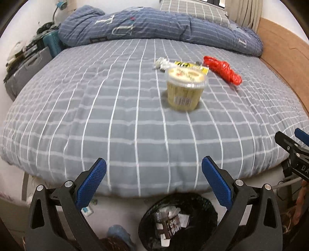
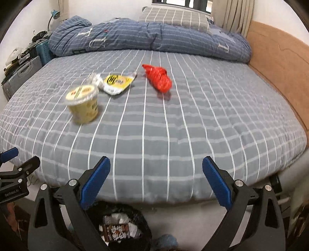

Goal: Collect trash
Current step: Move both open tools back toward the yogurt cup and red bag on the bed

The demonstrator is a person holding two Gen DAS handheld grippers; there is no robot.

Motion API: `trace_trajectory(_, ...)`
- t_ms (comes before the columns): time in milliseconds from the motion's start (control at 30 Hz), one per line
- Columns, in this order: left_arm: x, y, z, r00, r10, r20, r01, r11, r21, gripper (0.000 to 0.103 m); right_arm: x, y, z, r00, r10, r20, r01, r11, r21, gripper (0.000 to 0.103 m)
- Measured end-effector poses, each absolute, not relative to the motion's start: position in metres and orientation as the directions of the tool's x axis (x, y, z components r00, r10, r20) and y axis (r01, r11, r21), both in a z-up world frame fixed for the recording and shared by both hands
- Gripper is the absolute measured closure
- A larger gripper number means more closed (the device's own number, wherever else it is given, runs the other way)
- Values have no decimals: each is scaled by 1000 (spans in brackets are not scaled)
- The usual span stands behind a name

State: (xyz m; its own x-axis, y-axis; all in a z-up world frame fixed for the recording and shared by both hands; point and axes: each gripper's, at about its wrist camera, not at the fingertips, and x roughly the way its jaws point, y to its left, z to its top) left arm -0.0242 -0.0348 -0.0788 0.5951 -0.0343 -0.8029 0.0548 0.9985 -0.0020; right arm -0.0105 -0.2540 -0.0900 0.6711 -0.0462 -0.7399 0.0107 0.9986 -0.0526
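A yellow lidded cup point(image 1: 185, 88) point(image 2: 83, 103) stands upright on the grey checked bed point(image 1: 115, 125) point(image 2: 193, 135). Behind it lie a yellow flat wrapper point(image 1: 193, 66) point(image 2: 117, 82), a small crumpled silver wrapper point(image 1: 161, 63) point(image 2: 95, 79) and a crumpled red bag point(image 1: 222, 70) point(image 2: 158, 78). A bin with a black liner point(image 1: 179, 222) point(image 2: 119, 227) holding several wrappers stands on the floor at the bed's foot. My left gripper point(image 1: 153, 169) is open and empty above the bin. My right gripper point(image 2: 156, 167) is open and empty over the bed's near edge.
A rolled blue duvet point(image 1: 154, 27) point(image 2: 144, 36) and a pillow point(image 2: 173, 17) lie at the far end. A wooden headboard panel point(image 2: 280, 63) runs along the right. Suitcases and clutter point(image 1: 29, 63) stand left of the bed. A blue cloth point(image 1: 117, 233) lies on the floor.
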Motion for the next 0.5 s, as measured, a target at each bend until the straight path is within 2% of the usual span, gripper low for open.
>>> trace_trajectory(500,76,-74,-71,622,-54,-781,124,992,30,6,113,-262,-80,685,-50,-727,15,998,-54,11)
